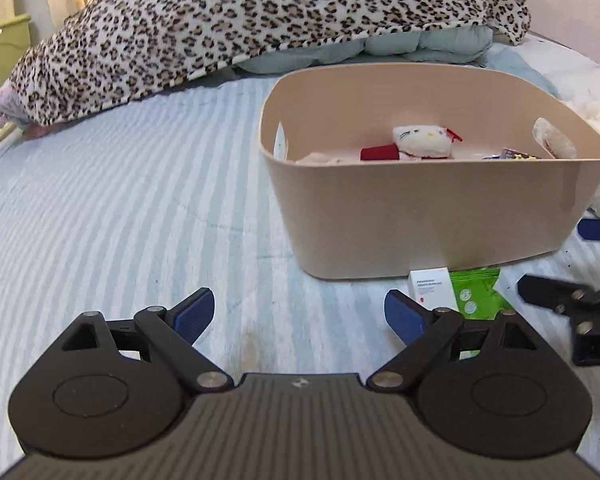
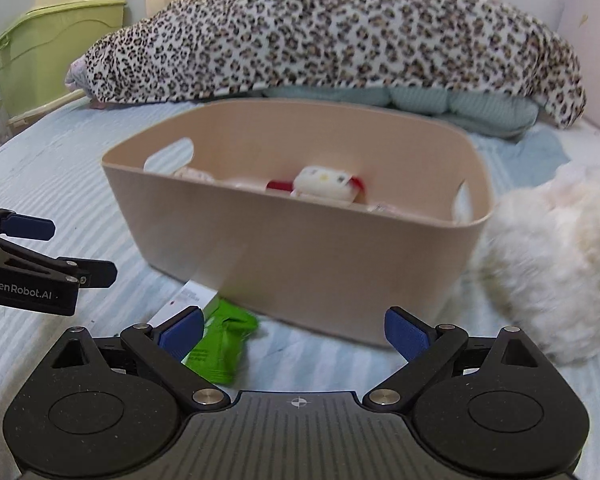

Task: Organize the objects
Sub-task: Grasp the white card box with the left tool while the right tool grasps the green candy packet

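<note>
A beige plastic bin stands on the striped bed; it also shows in the right wrist view. Inside lie a white cat plush in red and other small items. A white box and a green pouch lie on the sheet at the bin's front base. A fluffy white plush lies right of the bin. My left gripper is open and empty, left of the box. My right gripper is open and empty, just in front of the bin, the pouch by its left finger.
A leopard-print blanket over pale blue pillows fills the back of the bed. A green storage bin stands off the bed at the left. Striped sheet stretches left of the beige bin.
</note>
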A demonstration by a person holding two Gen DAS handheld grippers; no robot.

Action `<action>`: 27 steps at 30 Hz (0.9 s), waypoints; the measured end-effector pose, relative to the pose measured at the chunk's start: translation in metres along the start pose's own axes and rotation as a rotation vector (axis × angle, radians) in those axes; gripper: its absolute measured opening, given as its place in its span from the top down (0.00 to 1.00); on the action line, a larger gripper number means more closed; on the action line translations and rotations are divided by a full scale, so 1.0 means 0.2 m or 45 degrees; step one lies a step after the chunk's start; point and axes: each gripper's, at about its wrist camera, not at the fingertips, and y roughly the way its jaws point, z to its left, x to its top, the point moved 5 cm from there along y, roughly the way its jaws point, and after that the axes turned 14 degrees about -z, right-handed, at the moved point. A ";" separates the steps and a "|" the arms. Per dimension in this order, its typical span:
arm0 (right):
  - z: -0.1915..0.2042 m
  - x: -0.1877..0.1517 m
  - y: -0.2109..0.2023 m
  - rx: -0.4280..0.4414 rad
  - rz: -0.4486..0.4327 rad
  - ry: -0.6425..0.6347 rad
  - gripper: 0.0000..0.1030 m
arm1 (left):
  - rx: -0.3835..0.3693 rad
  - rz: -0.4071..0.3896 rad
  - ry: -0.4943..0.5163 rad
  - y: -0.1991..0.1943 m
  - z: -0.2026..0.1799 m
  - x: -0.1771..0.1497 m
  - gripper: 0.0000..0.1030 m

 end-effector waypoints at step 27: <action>-0.18 -0.23 0.17 -0.127 0.104 0.066 0.19 | -0.200 0.071 -0.062 0.11 -0.22 -0.02 0.10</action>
